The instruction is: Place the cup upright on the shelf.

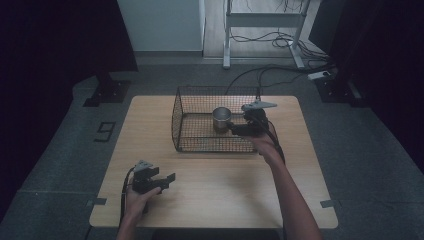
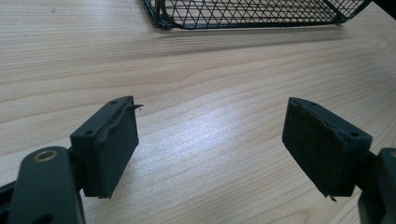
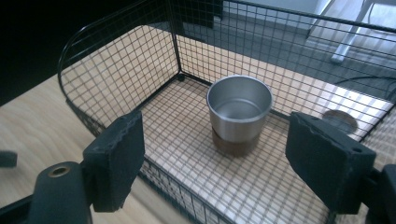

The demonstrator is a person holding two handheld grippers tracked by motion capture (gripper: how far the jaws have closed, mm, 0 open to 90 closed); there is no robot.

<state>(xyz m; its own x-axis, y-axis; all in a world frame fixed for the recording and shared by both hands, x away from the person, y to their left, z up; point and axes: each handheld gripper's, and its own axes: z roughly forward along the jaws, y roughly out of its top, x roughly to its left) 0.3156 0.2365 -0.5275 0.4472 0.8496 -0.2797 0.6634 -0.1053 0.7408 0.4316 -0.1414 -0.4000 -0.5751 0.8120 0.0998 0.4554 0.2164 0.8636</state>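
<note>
Worktop (image 1: 210, 175): both grippers' fingers spread, empty. Risk: right gripper (image 3: 233, 172) clips basket (image 3: 116, 74) rim, tipping cup (image 3: 239, 109).

We see a light wooden desk (image 1: 210, 175) on grey floor (image 1: 370, 165). Beyond it, cables (image 1: 270, 40) trail around a white frame's legs (image 1: 227, 45). A "9" (image 1: 105, 131) marks the floor left.
</note>
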